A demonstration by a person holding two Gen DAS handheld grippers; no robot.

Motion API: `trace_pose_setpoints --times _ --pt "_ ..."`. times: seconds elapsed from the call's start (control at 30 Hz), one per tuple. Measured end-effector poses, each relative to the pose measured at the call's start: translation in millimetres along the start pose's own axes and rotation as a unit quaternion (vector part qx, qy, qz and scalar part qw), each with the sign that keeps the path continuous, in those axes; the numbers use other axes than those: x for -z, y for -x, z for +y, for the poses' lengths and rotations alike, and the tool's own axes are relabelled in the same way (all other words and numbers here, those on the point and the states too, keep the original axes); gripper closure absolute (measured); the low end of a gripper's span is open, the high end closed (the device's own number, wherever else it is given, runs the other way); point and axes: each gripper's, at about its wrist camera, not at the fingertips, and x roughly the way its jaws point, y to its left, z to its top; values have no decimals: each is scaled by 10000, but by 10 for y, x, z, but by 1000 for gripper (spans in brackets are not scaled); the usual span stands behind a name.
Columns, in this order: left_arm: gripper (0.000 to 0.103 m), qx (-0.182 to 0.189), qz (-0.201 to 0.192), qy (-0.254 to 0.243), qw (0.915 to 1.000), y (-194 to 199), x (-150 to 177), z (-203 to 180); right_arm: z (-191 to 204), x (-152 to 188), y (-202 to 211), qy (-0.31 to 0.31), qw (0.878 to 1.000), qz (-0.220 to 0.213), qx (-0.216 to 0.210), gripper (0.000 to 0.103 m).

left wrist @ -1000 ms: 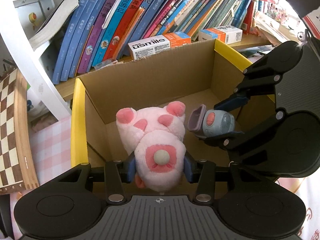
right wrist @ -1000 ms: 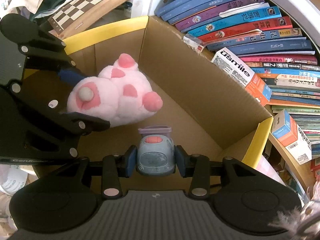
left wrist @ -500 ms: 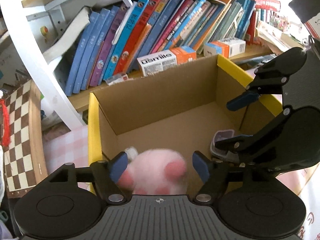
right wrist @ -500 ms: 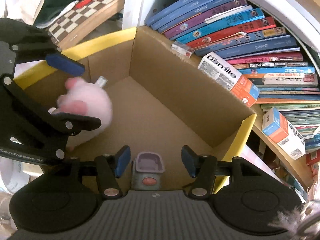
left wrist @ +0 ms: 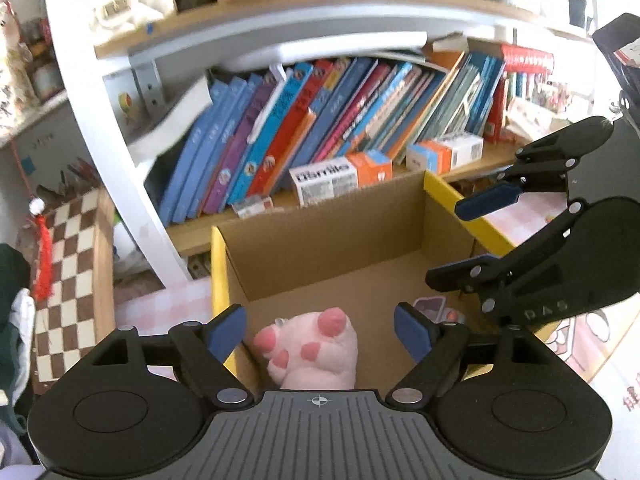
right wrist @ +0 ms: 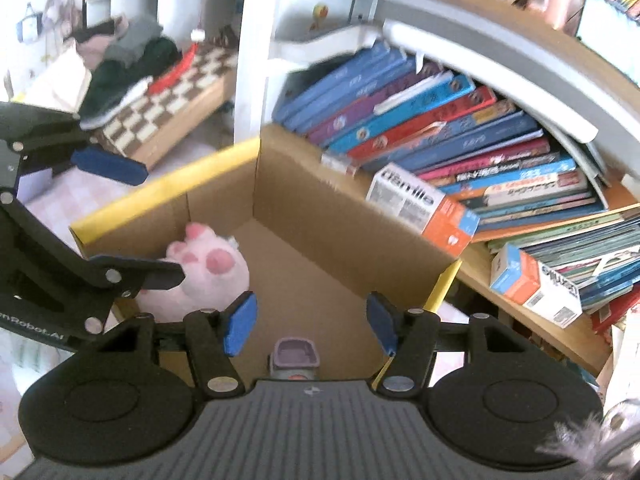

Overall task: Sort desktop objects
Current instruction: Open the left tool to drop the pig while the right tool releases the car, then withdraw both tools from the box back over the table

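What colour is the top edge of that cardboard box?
Yellow, on the box rim; clearest in the right wrist view.

I'm seeing slanting books (left wrist: 320, 120) filling the far shelf (left wrist: 480, 168), two small orange-and-white boxes (left wrist: 340, 176) lying before them, and a chessboard (left wrist: 68, 280) leaning at far left.

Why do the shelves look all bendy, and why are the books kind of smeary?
Left wrist view: the fisheye lens bows the shelf into a curve; the books are slightly soft, while the pink plush toy is fairly sharp. Right wrist view: same bending, but heavier motion blur smears the book spines and the cardboard box; bright daylight washes out the top left.
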Motion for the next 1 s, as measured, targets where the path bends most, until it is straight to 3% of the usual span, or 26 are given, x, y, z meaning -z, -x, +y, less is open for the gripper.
trace_pose_setpoints --times 0.43,0.77,1.0 --pt "11 -38 -647 5 9979 655 106 3 196 56 569 -277 9973 -524 434 31" --pt "8 -108 -861 294 9958 1147 418 173 541 331 1064 -770 9903 -723 906 19" --pt "7 -214 -862 431 9951 1457 733 270 810 654 1309 -1189 9830 -724 1200 19"
